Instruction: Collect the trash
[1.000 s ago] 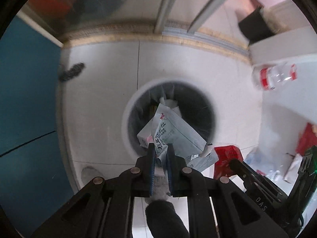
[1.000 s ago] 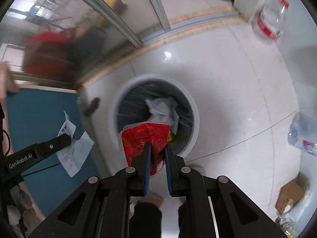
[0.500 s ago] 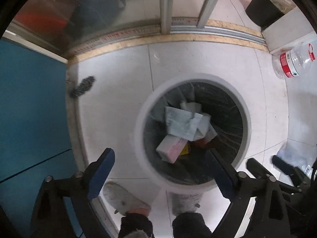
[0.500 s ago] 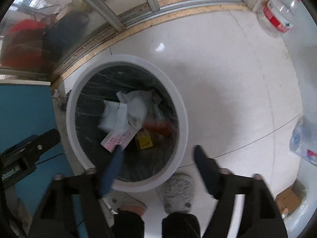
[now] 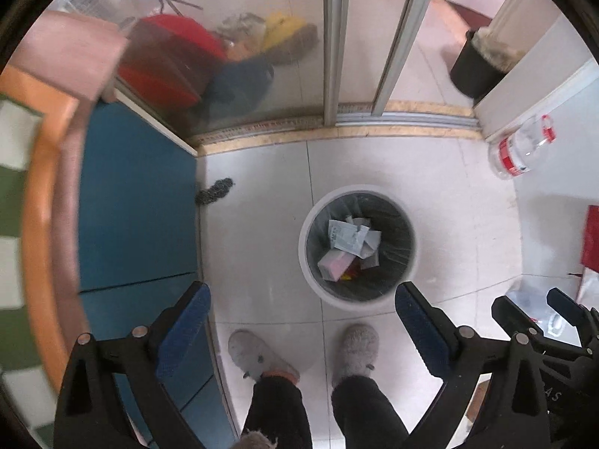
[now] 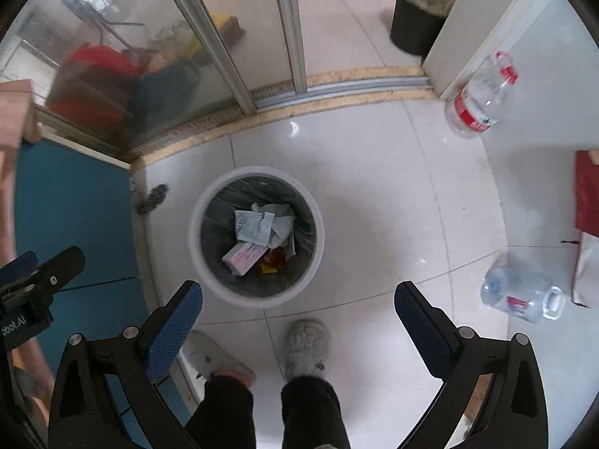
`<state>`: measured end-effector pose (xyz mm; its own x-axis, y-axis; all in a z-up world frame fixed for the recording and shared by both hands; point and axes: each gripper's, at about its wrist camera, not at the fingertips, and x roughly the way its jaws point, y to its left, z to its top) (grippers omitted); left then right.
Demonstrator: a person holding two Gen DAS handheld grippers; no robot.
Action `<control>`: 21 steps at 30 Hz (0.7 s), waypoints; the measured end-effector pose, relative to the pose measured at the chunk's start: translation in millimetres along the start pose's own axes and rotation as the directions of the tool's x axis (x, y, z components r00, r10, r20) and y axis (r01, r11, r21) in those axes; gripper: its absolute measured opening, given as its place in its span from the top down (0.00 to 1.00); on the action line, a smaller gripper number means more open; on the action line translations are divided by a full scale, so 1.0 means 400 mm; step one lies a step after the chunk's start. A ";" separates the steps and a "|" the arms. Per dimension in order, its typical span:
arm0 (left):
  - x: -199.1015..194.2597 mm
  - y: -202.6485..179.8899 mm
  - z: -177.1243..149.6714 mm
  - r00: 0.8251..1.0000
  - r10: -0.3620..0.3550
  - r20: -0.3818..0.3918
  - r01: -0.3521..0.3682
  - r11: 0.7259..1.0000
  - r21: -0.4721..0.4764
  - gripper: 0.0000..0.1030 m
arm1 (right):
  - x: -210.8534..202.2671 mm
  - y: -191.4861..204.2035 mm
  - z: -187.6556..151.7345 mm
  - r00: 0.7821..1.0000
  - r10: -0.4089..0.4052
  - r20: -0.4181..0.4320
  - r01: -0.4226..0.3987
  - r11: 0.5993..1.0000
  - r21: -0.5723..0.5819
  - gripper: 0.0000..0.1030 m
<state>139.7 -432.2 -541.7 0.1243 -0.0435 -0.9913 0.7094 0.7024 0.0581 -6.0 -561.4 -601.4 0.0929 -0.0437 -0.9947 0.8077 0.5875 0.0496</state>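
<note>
A white round trash bin (image 5: 310,280) with a dark liner stands on the tiled floor; it also shows in the right wrist view (image 6: 198,258). In it lie white paper packets (image 5: 346,235) (image 6: 251,226), a pink-and-white box (image 5: 335,262) (image 6: 243,256) and a red wrapper (image 6: 275,256). My left gripper (image 5: 303,325) is open and empty, high above the bin. My right gripper (image 6: 299,321) is open and empty, also high above it. Each gripper shows at the edge of the other's view.
The person's slippered feet (image 5: 352,348) stand just before the bin. A blue panel (image 5: 138,205) is at the left. A glass sliding door (image 5: 329,37) is behind. Plastic bottles (image 6: 479,101) (image 6: 520,292) lie at the right, with a red bag (image 6: 586,194) and a black bin (image 5: 483,63).
Both grippers opened and let the paper packet and red wrapper fall into the bin. Both have since risen well above the bin.
</note>
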 end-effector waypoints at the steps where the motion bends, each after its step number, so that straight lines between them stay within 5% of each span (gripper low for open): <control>1: -0.038 0.000 -0.008 1.000 -0.006 0.006 0.006 1.000 -0.002 0.02 | -0.047 -0.001 -0.009 1.000 0.002 0.008 -0.002 1.000 -0.001 0.00; 10: -0.383 -0.002 -0.092 0.997 -0.066 0.045 0.067 0.998 -0.017 0.02 | -0.503 -0.006 -0.080 0.993 -0.013 0.121 0.022 0.997 -0.072 0.00; 21: -0.676 0.025 -0.139 0.980 -0.080 0.182 0.088 0.996 -0.035 0.02 | -0.834 -0.016 -0.156 0.978 0.037 0.206 -0.012 0.992 -0.123 0.00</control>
<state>74.6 -373.7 -279.6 0.1917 -0.2283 -0.9545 0.6931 0.7201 -0.0330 -78.5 -500.2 -275.4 0.2410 -0.1872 -0.9523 0.7288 0.6829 0.0502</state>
